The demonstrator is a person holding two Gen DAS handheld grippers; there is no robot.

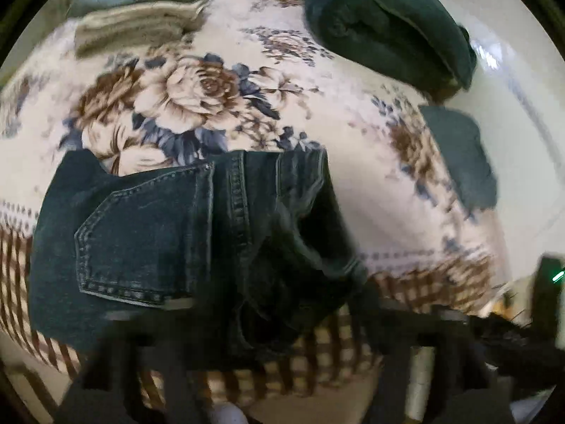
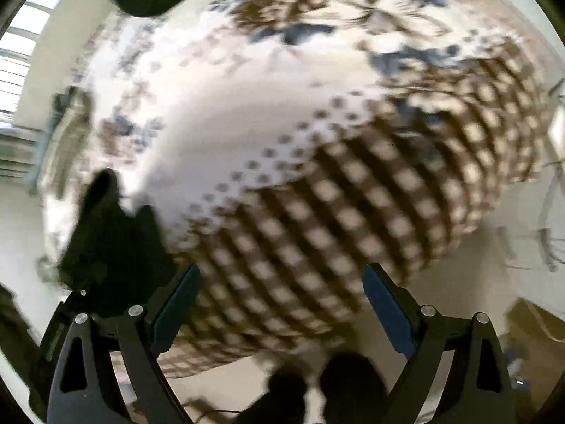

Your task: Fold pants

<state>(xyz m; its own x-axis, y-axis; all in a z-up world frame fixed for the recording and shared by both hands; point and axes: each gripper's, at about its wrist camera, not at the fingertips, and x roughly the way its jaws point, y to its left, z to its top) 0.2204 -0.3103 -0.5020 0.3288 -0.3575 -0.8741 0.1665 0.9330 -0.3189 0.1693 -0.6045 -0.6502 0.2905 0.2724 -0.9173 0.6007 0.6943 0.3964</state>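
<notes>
Dark blue jeans (image 1: 169,240) lie bunched on a floral bedspread (image 1: 226,81), back pocket up, near the bed's front edge. In the left wrist view my left gripper (image 1: 254,346) is a dark blur at the bottom, right over the jeans' lower edge; its jaw state is not readable. In the right wrist view my right gripper (image 2: 280,304) is open and empty, its blue pads (image 2: 386,312) wide apart above the checked border of the bedspread (image 2: 317,212). A dark piece of the jeans (image 2: 106,233) shows at the left.
Folded grey and beige towels (image 1: 137,21) lie at the bed's far left. A rolled dark green blanket (image 1: 385,24) sits at the far right, with another green cloth (image 1: 459,155) at the right edge. The floor (image 2: 247,378) lies below the bed edge.
</notes>
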